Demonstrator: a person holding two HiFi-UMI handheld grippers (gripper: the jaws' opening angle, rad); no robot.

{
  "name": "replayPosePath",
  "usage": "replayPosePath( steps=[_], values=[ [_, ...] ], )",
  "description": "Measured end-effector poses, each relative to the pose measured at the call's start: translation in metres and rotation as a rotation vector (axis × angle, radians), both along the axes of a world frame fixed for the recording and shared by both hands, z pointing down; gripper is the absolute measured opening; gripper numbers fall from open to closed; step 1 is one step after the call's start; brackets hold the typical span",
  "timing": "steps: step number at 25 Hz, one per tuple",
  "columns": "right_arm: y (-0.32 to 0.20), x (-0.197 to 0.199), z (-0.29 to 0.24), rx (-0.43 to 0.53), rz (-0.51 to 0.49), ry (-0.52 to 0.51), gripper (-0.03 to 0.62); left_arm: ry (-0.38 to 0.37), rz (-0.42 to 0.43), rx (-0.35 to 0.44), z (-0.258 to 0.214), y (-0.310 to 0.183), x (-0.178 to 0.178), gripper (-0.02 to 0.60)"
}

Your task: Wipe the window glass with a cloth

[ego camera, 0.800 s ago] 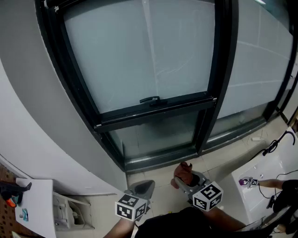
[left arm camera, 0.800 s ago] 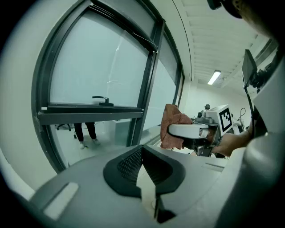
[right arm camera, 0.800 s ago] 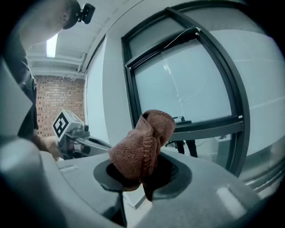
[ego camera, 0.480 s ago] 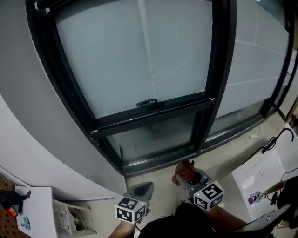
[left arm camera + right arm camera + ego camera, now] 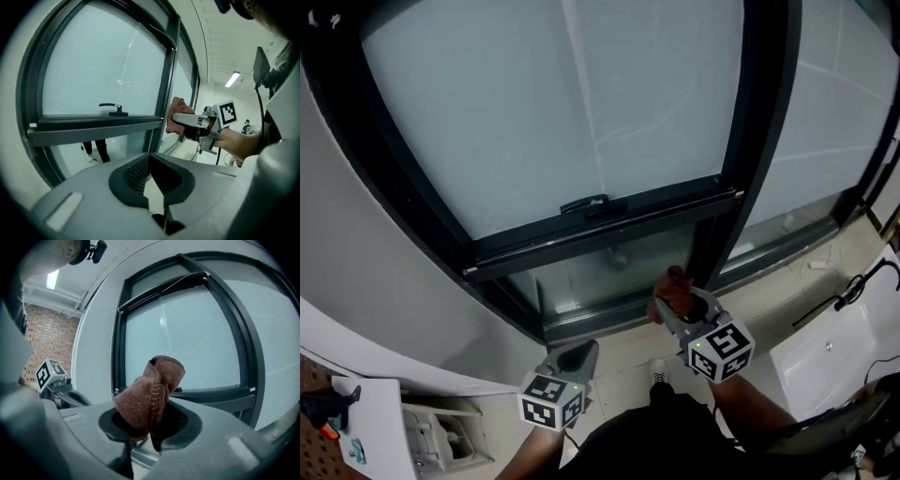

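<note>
Window glass [image 5: 581,112] runs off-frame above; bunched cloth [image 5: 152,390] partly hides right gripper [image 5: 149,427] fingers [image 5: 185,420].

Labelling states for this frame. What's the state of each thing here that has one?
left gripper: shut, nothing between its jaws.
right gripper: shut on the cloth.
cloth: bunched up, clamped at one end, the rest sticking out toward the window.
window: closed.
window handle: lying level along the frame.
</note>
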State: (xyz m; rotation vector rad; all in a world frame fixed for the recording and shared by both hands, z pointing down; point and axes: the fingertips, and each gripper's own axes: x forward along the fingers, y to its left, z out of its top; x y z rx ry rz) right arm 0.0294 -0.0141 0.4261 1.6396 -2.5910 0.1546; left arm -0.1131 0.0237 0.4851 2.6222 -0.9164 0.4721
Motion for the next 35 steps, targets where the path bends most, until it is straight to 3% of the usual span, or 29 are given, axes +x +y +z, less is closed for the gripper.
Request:
replayPosePath(
  steps=[9, 16, 23, 35],
  values=[
    [-0.148, 0.059, -0.058, 0.083, -0.031, 0.058, 0.109, -0.009, -0.096, 0.037, -0.024, -0.116, 0.054, 0.017],
    [-0.228, 0.056, -0.139, 0.274, -0.073, 0.131, 0.108, -0.071, -0.146, 0.083, -0.032, -0.185, 0.082, 0.017],
    [-0.268, 0.019, -0.231, 0.459, -0.020, 0.259, 0.107, -0.074, -0.090, 0.037, -0.024, -0.197, 0.084, 0.017],
    [-0.302, -0.021, -0.290, 0.518, 0.090, 0.325, 0.107, -0.082, 0.041, 0.021, -0.020, -0.207, 0.055, 0.017]
  ],
)
